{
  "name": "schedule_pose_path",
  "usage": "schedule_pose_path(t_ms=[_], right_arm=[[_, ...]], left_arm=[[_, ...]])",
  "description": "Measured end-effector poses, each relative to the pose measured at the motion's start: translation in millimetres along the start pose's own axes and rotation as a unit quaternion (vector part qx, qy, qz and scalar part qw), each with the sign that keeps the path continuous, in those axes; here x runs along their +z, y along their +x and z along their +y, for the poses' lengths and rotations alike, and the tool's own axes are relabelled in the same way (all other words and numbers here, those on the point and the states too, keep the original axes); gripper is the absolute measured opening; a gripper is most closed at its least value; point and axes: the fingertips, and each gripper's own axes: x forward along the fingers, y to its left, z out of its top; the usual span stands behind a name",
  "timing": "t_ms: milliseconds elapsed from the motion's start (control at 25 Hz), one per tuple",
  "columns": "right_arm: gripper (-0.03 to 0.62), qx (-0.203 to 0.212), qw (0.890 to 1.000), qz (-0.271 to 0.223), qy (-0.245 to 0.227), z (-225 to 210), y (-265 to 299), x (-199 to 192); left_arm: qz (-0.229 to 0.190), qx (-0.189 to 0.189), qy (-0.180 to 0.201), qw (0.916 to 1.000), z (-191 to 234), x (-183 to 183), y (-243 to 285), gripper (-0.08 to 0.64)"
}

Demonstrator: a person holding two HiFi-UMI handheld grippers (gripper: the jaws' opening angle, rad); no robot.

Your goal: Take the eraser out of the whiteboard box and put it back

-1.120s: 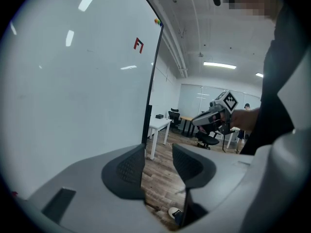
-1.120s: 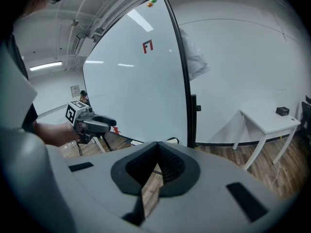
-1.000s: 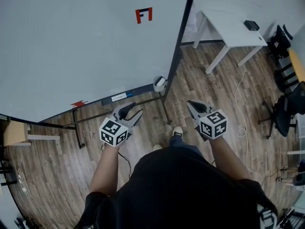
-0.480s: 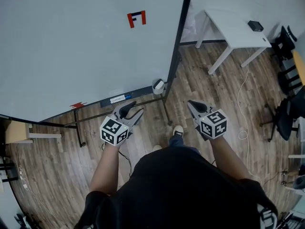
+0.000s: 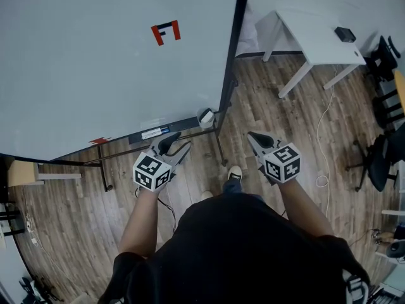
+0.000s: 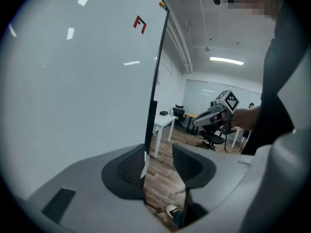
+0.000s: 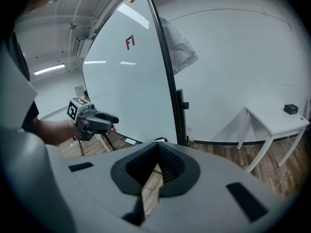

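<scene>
The whiteboard [image 5: 95, 68] fills the upper left of the head view, with a red and black marker shape [image 5: 166, 31] on it. At the right end of its tray [image 5: 152, 132] sits a small white box [image 5: 205, 117]; I cannot make out the eraser in it. My left gripper [image 5: 179, 142] is held below the tray, short of the box, open with nothing between its pads [image 6: 126, 171]. My right gripper [image 5: 251, 135] hangs over the floor right of the board's frame, shut on nothing, its pads [image 7: 167, 161] meeting at the tips.
The board's stand legs [image 5: 218, 147] reach the wooden floor between the grippers. A white table [image 5: 316, 40] with a small black item [image 5: 345, 34] stands at the back right. Office chairs [image 5: 386, 157] and a white cable [image 5: 323, 125] are to the right. A wooden box [image 5: 22, 176] sits far left.
The head view has drifted, so the board, its marker shape and the white box sit further left in the picture. Both grippers keep the same pose and jaw state.
</scene>
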Motion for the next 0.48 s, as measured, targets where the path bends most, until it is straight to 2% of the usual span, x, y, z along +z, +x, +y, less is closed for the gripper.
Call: schedule_pose_path(t_ms=[280, 480], right_arm=[[-0.006, 0.012, 1.000, 0.006, 0.003, -19, 7, 1], [-0.006, 0.018, 1.000, 0.012, 0.008, -30, 13, -1]], left_arm=[[0.013, 0.015, 0.008, 0.9998, 8, -3, 26, 0.186], [0.023, 0.018, -0.001, 0.9996, 14, -9, 41, 0.186]])
